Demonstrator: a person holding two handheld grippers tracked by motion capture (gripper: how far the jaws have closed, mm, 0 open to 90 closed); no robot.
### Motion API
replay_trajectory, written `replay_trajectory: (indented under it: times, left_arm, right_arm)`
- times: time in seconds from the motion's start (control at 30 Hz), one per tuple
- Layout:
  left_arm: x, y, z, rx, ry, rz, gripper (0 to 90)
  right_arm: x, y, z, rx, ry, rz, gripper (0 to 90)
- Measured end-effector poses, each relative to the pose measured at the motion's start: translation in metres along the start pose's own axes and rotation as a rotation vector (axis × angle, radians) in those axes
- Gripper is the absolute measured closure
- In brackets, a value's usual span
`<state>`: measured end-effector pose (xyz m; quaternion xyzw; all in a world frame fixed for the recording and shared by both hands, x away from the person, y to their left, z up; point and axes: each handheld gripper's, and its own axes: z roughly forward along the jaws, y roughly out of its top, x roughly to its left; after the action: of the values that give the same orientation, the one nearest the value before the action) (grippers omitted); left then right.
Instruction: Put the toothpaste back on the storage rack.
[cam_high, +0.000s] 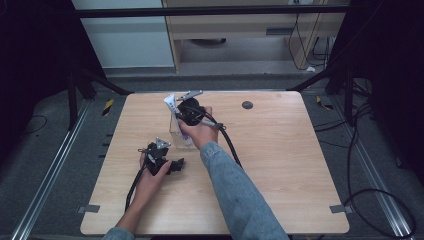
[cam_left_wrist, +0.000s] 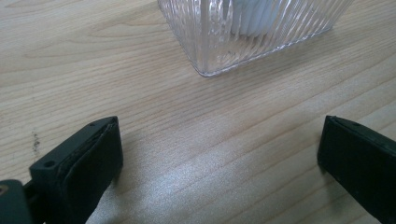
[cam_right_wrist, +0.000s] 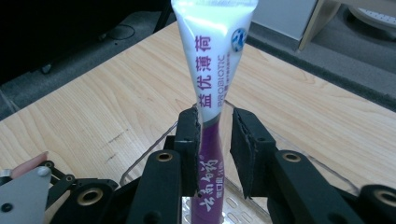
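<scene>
Nearest the person, the left tool (cam_high: 176, 165) rested low on the table (cam_high: 280, 165), its jaws spread wide with bare wood between them. Just beyond it stood the clear ribbed container (cam_left_wrist: 243, 37). The toothpaste tube (cam_right_wrist: 212, 79) stood upright in it, long axis vertical, flat crimped end up. The right tool (cam_right_wrist: 215, 140) bracketed the tube's middle, one pad touching, the other slightly off.

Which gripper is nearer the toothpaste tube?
Right. The right gripper has its jaws around the toothpaste tube, which stands in the clear ribbed box. The left gripper sits on the table, short of the box, jaws wide open.
</scene>
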<state>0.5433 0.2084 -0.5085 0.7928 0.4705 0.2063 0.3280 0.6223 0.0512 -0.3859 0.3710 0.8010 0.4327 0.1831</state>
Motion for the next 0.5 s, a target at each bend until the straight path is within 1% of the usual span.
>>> replay_trajectory:
  times: [0.03, 0.23, 0.37, 0.5]
  left_arm:
    - [0.0, 0.0, 0.0, 0.0, 0.0, 0.0, 0.0]
    - [0.0, 0.0, 0.0, 0.001, 0.0, 0.001, 0.0]
    - [0.0, 0.0, 0.0, 0.0, 0.001, 0.0, 0.0]
    - [0.0, 0.0, 0.0, 0.001, -0.001, 0.002, 0.0]
  right_arm:
    - [-0.002, 0.001, -0.005, -0.004, -0.003, -0.008, 72.1]
    - [-0.005, 0.002, -0.015, -0.012, -0.002, -0.007, 72.1]
    - [-0.007, 0.001, -0.025, -0.007, 0.006, -0.021, 72.1]
    - [-0.009, -0.002, -0.031, -0.003, 0.011, -0.024, 72.2]
